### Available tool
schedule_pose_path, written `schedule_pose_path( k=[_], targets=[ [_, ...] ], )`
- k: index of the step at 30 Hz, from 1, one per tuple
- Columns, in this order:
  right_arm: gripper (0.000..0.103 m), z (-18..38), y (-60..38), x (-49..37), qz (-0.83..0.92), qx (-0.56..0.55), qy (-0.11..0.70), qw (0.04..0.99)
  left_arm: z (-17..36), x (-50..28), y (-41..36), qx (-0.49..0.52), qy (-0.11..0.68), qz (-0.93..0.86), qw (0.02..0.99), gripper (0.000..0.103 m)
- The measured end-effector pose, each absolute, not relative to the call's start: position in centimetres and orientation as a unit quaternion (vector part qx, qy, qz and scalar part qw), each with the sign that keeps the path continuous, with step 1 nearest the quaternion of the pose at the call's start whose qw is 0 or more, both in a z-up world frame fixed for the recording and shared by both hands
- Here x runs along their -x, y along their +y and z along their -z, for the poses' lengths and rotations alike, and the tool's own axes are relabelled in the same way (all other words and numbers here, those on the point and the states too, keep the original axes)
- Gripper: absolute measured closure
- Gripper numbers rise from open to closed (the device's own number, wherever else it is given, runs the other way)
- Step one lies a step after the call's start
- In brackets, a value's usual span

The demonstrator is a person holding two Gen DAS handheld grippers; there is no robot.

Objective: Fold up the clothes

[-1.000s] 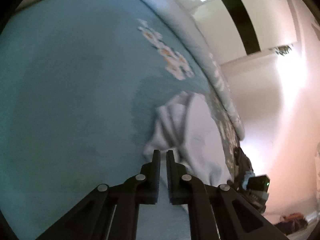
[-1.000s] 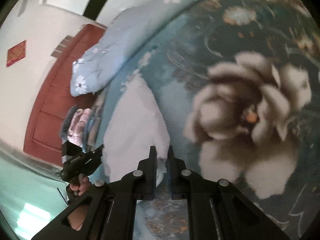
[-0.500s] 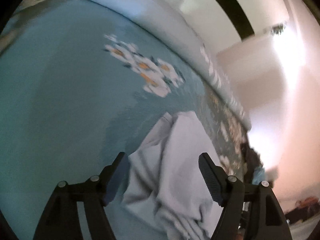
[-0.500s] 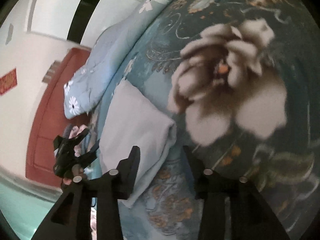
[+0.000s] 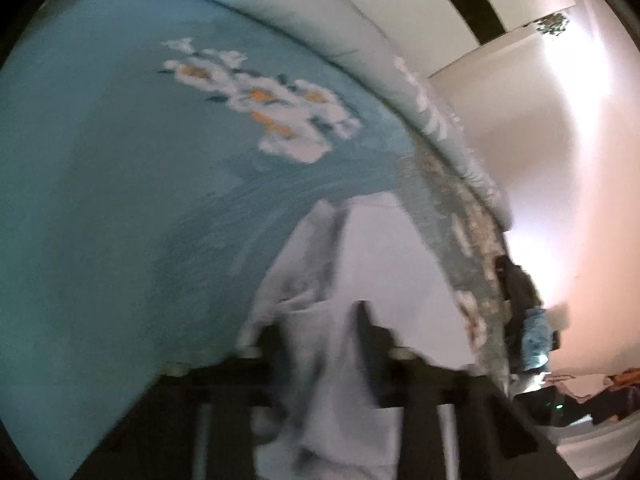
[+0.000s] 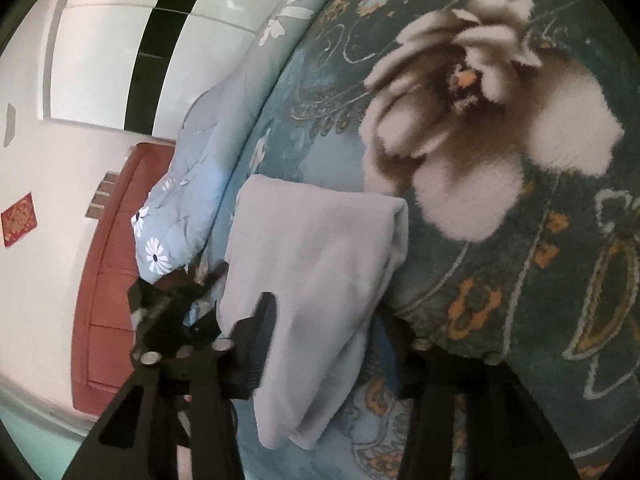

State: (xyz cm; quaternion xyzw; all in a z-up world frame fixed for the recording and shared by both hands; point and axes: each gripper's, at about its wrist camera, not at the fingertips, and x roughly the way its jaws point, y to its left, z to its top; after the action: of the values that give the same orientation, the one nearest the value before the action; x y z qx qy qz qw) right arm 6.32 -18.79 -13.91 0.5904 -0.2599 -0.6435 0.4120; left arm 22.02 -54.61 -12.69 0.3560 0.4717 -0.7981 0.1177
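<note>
On the teal flowered bedspread (image 6: 500, 288) lies a pale folded garment (image 6: 316, 264), its thick folded edge toward the big cream blossom print. From the right wrist view, the right gripper (image 6: 328, 344) has its jaws spread wide, one finger (image 6: 260, 340) resting over the garment's near part and the other mostly hidden behind the drooping cloth edge, so it grips nothing. Past the garment's far side the left gripper (image 6: 168, 312) shows as a dark shape, partly cut off by the right gripper's own frame. A light blue quilt (image 6: 192, 184) with daisies lies along the bed's edge, with a red door (image 6: 112, 280) beyond it.

From the left wrist view everything is smeared by motion. The left gripper (image 5: 320, 340) seems to have its fingers apart, with the garment (image 5: 360, 264) bunched between and over them; the finger on the left (image 5: 272, 344) is half buried in cloth. At the bed's far edge the right gripper (image 5: 528, 320) is only a dark and bluish blur against the bright wall (image 5: 560, 140).
</note>
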Motion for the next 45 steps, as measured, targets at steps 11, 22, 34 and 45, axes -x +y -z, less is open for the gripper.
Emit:
schedule_pose_path(
  k=[11,22,34,45],
  targets=[
    [0.092,11.2,-21.1,-4.0,0.599,-0.594,-0.219,0.491,9.1,-26.4,-52.0,-0.272,0.481,0.826,0.111,0.093],
    [0.092,5.5,-29.5,-2.4,0.558,-0.534,-0.076,0.63,4.7,-36.1,-48.3,-0.21,0.43,0.86,0.179,0.093],
    [0.095,6.2,-27.9,-0.2,0.597,-0.525,-0.08,0.602,6.5,-30.5,-51.2,-0.249,0.441,0.845,0.172,0.091],
    [0.095,9.2,-23.6,3.6,0.627,-0.549,-0.111,0.542,10.6,-28.7,-53.1,-0.286,0.484,0.806,0.189,0.065]
  ],
)
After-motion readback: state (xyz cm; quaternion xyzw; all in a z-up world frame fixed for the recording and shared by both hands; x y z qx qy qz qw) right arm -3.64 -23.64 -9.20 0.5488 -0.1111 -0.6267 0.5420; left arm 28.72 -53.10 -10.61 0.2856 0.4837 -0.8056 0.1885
